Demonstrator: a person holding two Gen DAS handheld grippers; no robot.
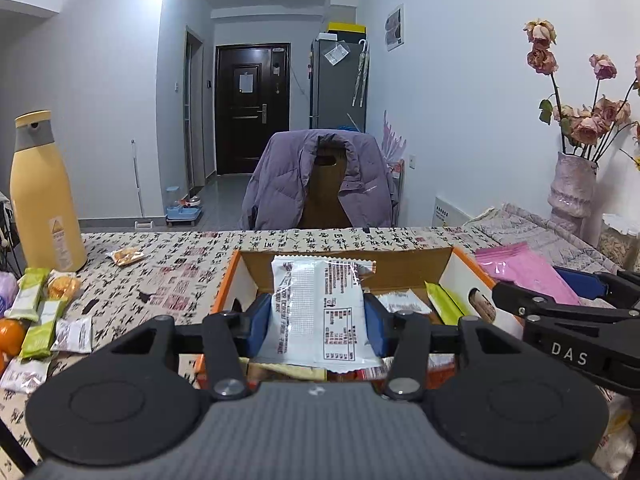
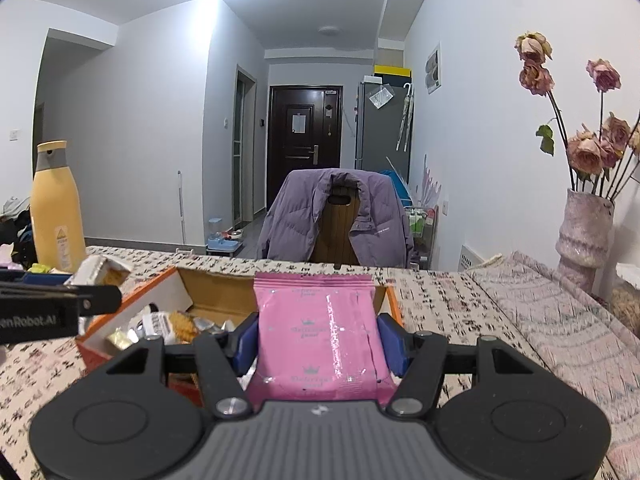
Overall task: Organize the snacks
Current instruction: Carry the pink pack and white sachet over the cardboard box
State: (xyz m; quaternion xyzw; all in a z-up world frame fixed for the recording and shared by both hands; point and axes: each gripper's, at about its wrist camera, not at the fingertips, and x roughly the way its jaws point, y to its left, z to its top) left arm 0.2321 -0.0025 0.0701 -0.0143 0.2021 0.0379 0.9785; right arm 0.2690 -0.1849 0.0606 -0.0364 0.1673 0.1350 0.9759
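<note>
Two grippers are in view: the left gripper (image 1: 318, 322) and the right gripper (image 2: 320, 344), each with one packet between its pads. One white packet (image 1: 320, 312), one pink packet (image 2: 320, 332). One orange-rimmed cardboard box (image 1: 344, 266) sits on one table (image 1: 180, 276). Three green bars show: two on the table at left (image 1: 28, 294) (image 1: 42, 330), one inside the box (image 1: 446, 304). One yellow bottle (image 1: 40, 196), one vase (image 1: 572, 184) of dried roses, one chair (image 1: 320, 184) bearing one purple jacket (image 1: 280, 176), and one orange fruit (image 1: 10, 336) at the left edge
</note>
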